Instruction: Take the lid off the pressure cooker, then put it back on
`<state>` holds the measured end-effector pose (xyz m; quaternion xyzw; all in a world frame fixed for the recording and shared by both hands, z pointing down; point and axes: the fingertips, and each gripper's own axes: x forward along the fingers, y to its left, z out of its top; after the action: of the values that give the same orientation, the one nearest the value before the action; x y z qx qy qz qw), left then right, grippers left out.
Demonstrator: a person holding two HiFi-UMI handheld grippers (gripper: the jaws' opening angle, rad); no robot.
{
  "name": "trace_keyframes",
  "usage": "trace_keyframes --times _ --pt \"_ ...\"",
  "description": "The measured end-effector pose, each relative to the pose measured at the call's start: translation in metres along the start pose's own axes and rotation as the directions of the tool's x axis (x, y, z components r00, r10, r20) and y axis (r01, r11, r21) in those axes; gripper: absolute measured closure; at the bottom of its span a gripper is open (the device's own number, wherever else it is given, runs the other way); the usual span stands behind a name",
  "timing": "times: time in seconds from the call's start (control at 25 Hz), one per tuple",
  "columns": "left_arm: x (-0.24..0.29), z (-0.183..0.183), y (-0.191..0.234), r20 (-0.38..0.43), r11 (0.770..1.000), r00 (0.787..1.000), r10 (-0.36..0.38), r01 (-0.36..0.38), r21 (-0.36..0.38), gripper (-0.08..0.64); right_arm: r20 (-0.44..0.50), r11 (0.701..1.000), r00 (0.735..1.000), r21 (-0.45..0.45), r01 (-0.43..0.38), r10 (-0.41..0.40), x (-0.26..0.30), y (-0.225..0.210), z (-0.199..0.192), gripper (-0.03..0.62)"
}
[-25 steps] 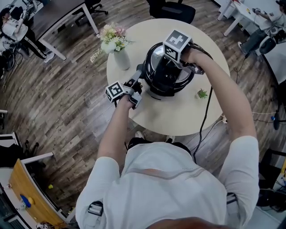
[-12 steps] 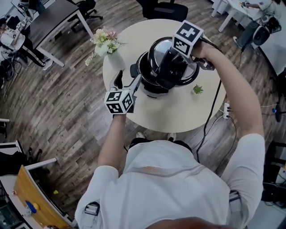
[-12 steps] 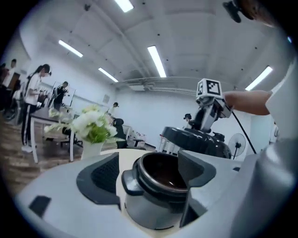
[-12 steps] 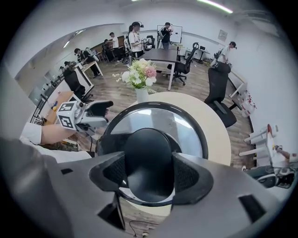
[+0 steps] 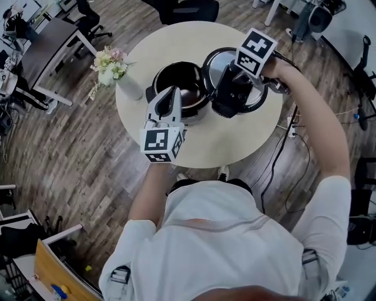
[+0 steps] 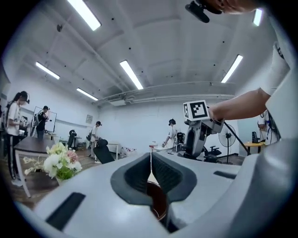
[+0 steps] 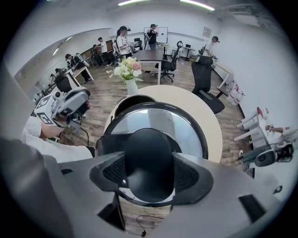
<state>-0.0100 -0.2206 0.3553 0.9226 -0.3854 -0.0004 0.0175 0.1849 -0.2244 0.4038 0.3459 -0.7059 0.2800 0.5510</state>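
Note:
The black pressure cooker pot stands open on the round table. Its lid, steel with a black rim, hangs tilted just right of the pot. My right gripper points steeply down and is shut on the lid's black knob. In the right gripper view the lid fills the middle and the pot shows behind it. My left gripper is raised above the pot's near side, level, its jaws pressed together on nothing. In the left gripper view its jaws meet, with a bit of pot rim below.
A white vase of flowers stands at the table's left edge. A cable trails from the right gripper to the floor. An office chair sits beyond the table, and desks with people stand around the room.
The right gripper has lifted the lid off the pot and carried it to the right. The left gripper has left the pot's side handle, risen, rolled and shut.

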Motion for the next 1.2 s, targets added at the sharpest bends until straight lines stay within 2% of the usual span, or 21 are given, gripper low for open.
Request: trace_keyframes --times 0.12,0.32,0.56,0.72,0.92,1.2 --pt "0.014 0.012 -0.028 0.002 0.999 1.000 -0.028 0.028 0.035 0.555 -0.004 0.998 1.000 0.055 0.018 -0.017 -0.002 -0.017 -0.038 0.302" --pt "0.035 0.020 -0.072 -0.002 0.994 0.995 -0.105 0.105 0.030 0.555 -0.020 0.991 0.999 0.127 0.030 -0.028 0.004 -0.036 -0.097 0.302" --pt "0.059 0.016 -0.119 -0.023 0.983 0.983 -0.181 0.182 0.034 0.555 -0.053 0.975 0.998 0.219 0.027 -0.016 0.031 -0.054 -0.172 0.304" --pt "0.069 0.009 -0.140 -0.040 0.978 0.978 -0.205 0.206 0.037 0.555 -0.097 0.965 0.995 0.259 0.035 -0.010 0.060 -0.061 -0.219 0.304" --pt "0.077 -0.001 -0.150 -0.059 0.978 0.976 -0.208 0.210 0.023 0.555 -0.116 0.961 0.993 0.276 0.005 0.028 0.095 -0.051 -0.250 0.304" --pt "0.077 -0.012 -0.144 -0.076 0.979 0.976 -0.203 0.205 0.012 0.555 -0.148 0.964 0.986 0.264 -0.030 0.071 0.141 -0.016 -0.265 0.305"
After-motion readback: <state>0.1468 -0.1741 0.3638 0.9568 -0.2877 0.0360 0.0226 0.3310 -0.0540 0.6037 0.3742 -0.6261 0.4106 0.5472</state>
